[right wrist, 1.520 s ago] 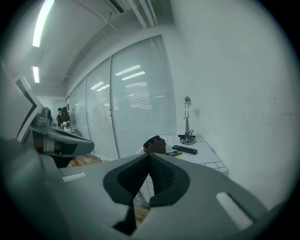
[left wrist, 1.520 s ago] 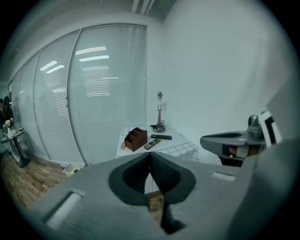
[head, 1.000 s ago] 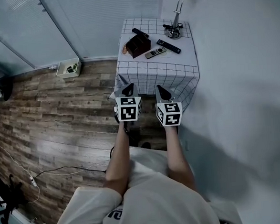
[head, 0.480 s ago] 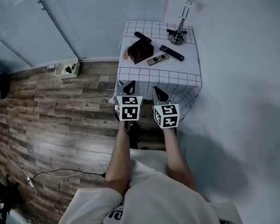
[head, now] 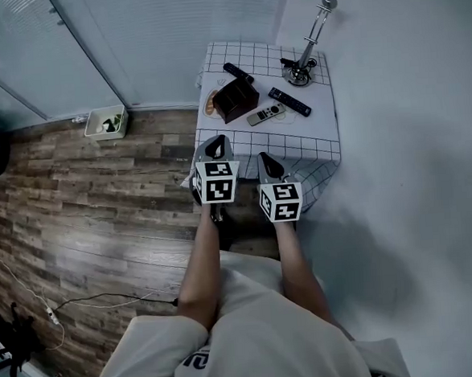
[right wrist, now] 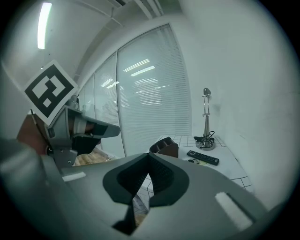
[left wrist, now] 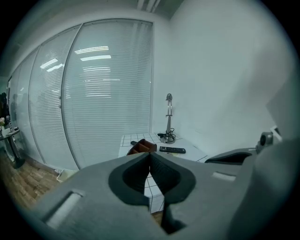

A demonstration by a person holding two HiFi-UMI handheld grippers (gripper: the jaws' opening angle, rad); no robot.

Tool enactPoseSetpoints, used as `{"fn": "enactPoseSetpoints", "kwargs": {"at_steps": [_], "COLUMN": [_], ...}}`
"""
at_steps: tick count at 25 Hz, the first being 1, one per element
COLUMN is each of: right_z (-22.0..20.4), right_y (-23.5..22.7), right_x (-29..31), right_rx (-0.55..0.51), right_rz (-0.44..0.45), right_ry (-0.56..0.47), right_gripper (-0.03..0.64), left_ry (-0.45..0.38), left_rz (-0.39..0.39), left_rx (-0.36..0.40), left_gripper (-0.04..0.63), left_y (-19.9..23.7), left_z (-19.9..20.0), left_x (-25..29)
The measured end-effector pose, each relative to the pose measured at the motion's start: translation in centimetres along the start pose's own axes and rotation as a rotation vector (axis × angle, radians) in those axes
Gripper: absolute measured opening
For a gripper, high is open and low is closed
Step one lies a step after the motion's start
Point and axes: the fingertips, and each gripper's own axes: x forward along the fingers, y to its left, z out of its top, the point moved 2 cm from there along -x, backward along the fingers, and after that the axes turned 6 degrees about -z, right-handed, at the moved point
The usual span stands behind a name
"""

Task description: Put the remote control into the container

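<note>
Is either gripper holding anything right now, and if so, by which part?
Nothing is held. The left gripper and the right gripper both have their jaws shut together with nothing between them.

Likely an office: glass partition walls with slatted blinds [head: 177, 35], a wood-plank floor [head: 84, 202], and a desk lamp [head: 296, 76] on a cloth-covered bench [head: 312, 126].

Person: pale short-sleeved T-shirt [head: 258, 335], dark lettering [head: 197, 359] at the chest.
Rig: left claw [head: 215, 148] and right claw [head: 269, 164], grey moulded bodies, dark ribbed pads [left wrist: 164, 172], each carrying a white cube [head: 218, 182] with black square markers.
</note>
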Motion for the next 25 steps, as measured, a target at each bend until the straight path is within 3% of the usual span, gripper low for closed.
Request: {"fn": "enactPoseSetpoints", "kwargs": {"at_steps": [6, 11, 14, 19, 25], "right_z": [0.2, -0.5, 0.0, 1.8, 3.4], "right_y": [-0.8, -0.7, 0.1, -1.0, -2.0], "right_x": [2.9, 5.6, 7.3, 10.2, 13.7], "right_rx": [0.007, -0.010, -0.033, -0.006, 0.018], "right_rz": [-0.009, 0.000, 0.044, 0.005, -0.057], "right_ry": [0.014, 0.065, 0.075, 0.049, 0.029], "right_gripper": [0.002, 0.002, 0.077, 0.008, 0.003], "left_ry": [-0.076, -0.049, -0.039, -0.023, -0.020], "left_rz": [0.031, -0.004, -0.020, -0.044, -0.101], "left_rx": [0.014, -0.001, 0.020, 0.038, 0.040], "left_gripper": [0.003, 0.003, 0.003, 0.003, 0.003], "left_y": [2.9, 4.6, 5.4, 6.7, 8.8], "left_z": [2.2, 2.6, 3.6, 4.9, 5.7], "left_x": [2.1, 4.9, 6.4, 9.4, 12.2]}}
